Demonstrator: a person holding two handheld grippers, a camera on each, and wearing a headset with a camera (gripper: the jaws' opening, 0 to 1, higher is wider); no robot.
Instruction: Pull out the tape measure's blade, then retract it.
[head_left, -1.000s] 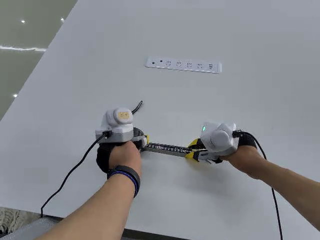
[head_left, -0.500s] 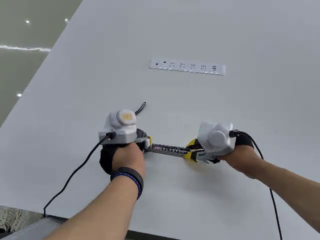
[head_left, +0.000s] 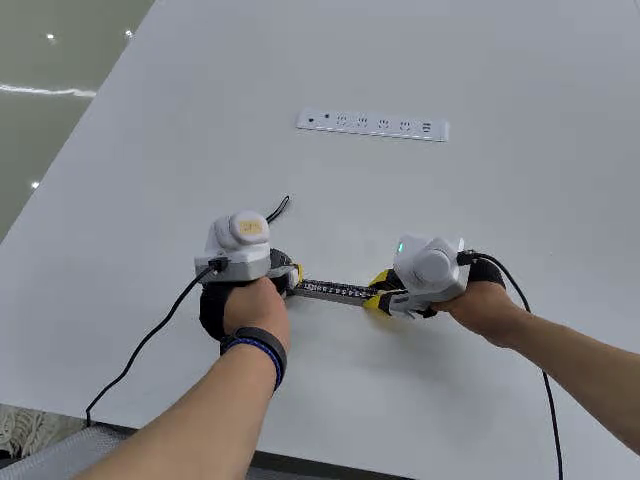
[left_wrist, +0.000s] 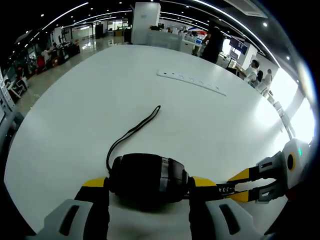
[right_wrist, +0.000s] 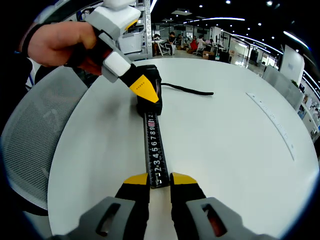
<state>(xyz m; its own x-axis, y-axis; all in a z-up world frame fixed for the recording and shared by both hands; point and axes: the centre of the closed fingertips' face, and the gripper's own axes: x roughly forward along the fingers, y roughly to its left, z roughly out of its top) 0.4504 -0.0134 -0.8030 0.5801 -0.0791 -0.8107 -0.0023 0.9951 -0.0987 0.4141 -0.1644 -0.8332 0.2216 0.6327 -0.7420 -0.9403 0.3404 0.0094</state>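
Left gripper (left_wrist: 148, 184) clenched on case (left_wrist: 145, 170), resting on desk (head_left: 400, 60). Right gripper (right_wrist: 160, 180) pinches blade (right_wrist: 153, 145) tip; blade spans between grippers. Exposed blade slightly shorter than second ago: retraction likely underway.

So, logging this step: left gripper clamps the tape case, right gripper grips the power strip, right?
No: the right gripper grips the blade at its tip, not the power strip, which lies apart; the right gripper view shows it. The left gripper does clamp the tape case.
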